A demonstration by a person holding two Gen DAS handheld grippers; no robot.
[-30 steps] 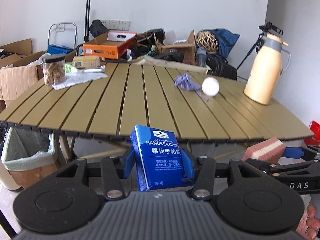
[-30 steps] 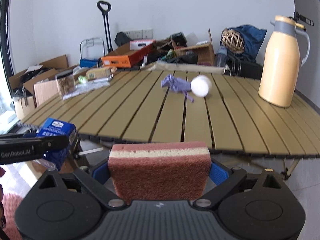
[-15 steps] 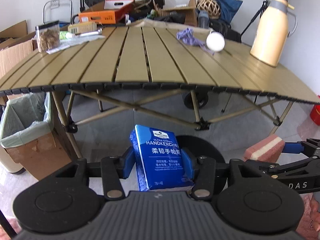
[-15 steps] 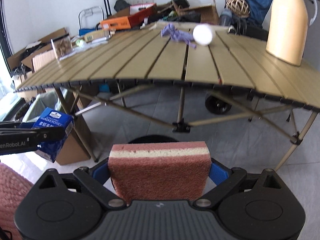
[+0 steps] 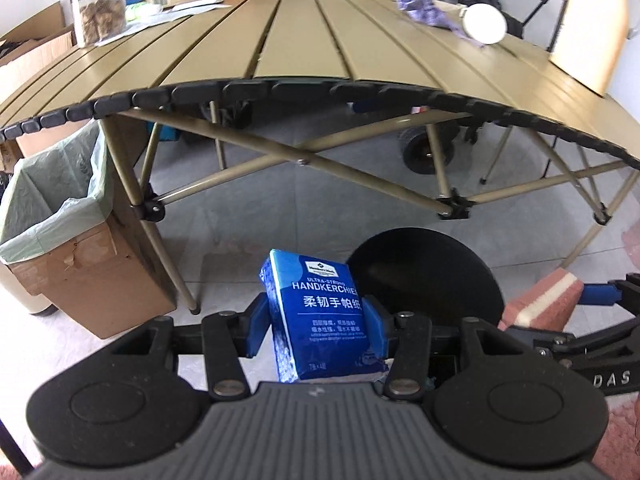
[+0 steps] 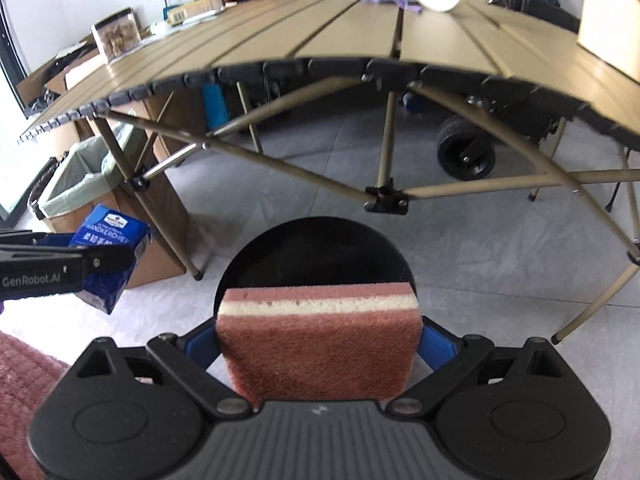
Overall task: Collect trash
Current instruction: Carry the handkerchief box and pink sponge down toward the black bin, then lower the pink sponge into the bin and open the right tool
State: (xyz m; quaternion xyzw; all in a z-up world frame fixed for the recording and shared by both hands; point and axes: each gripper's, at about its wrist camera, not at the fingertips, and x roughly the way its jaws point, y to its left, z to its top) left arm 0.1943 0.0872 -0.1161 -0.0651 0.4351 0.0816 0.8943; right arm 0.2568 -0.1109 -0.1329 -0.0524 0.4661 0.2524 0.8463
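My left gripper (image 5: 316, 326) is shut on a blue handkerchief pack (image 5: 320, 320), held upright between its blue pads. The same pack (image 6: 110, 236) shows at the left of the right wrist view. My right gripper (image 6: 318, 340) is shut on a pink sponge (image 6: 318, 344) with a cream layer; the sponge (image 5: 540, 300) also shows at the right of the left wrist view. Both grippers hang below the table edge, above a round black stool top (image 6: 316, 248). A cardboard bin with a green liner (image 5: 56, 200) stands on the floor to the left.
The slatted tan folding table (image 5: 320, 40) carries a crumpled purple rag (image 5: 424, 2), a white round lid (image 5: 484, 24), a cream jug (image 5: 588, 28) and a snack jar (image 5: 100, 10). Crossed table legs (image 5: 304, 160) and a black cart wheel (image 6: 466, 154) stand under it. A pink rug (image 6: 24, 364) lies at the lower left.
Both grippers have sunk from table height to below the tabletop and tipped downward, each keeping its load. The stool top, table legs and lined bin have come into view.
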